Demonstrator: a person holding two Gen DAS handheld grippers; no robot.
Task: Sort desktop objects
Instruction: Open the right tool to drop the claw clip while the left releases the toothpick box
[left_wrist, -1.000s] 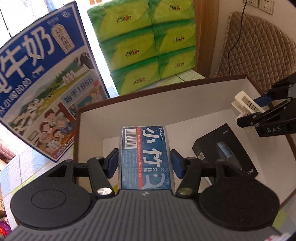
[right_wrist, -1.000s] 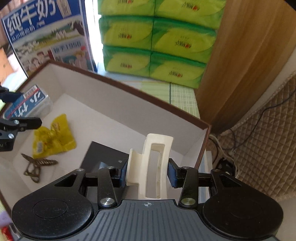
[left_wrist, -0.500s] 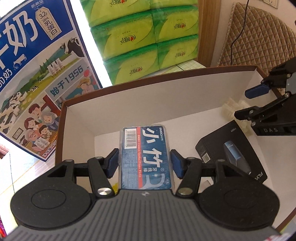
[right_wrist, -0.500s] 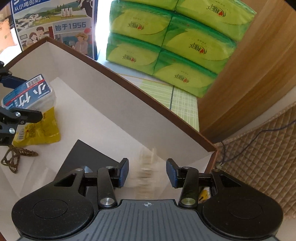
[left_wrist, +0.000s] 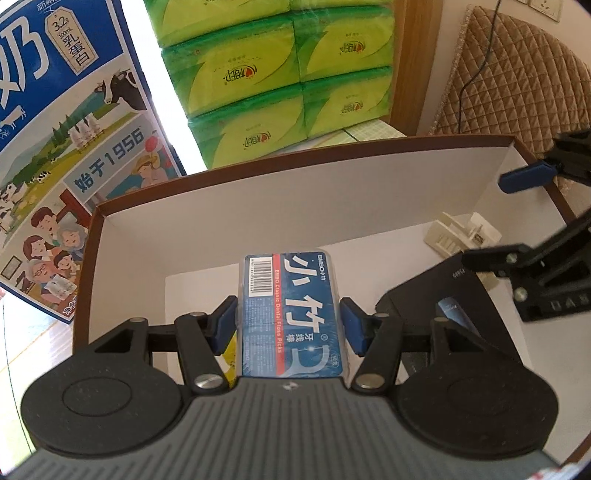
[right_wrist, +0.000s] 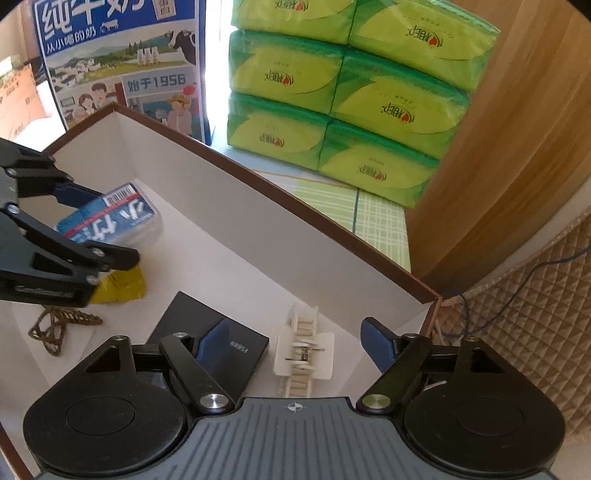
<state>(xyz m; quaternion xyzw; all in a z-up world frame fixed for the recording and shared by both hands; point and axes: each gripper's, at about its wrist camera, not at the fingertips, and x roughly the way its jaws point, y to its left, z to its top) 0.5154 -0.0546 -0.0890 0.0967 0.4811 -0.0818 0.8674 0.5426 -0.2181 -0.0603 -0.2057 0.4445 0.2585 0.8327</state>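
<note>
Behind the brown-rimmed white box (right_wrist: 258, 184) we are seeing stacked green tissue packs (right_wrist: 332, 96) against a wooden panel and a blue milk carton (left_wrist: 70, 122), printed with "1956", "3.2g" and "100mL" among Chinese characters. We are working inside that box, and we judge the step to be dropping sorted items into it. Our left gripper (left_wrist: 290, 325) is clamping a blue pack of dental floss picks (left_wrist: 291, 314) between its pads and hanging over the box floor; the label is reading "EMBO", "Classic Dental Floss Picks", with a barcode at the far end. Our right gripper (right_wrist: 291, 345) is standing with its jaws spread wide and holding nothing, while the cream hair claw clip (right_wrist: 303, 350) is lying on the box floor between its fingers, just beside a black carton (right_wrist: 210, 347) marked "FS889". A yellow packet (right_wrist: 118, 288) and a brown twisted piece (right_wrist: 55, 325), too small to identify, are also lying in the box. We are reckoning that the next move calls for lowering the floss pack onto bare floor near the far left corner, releasing it there, and lifting our right gripper straight up without snagging the clip.
</note>
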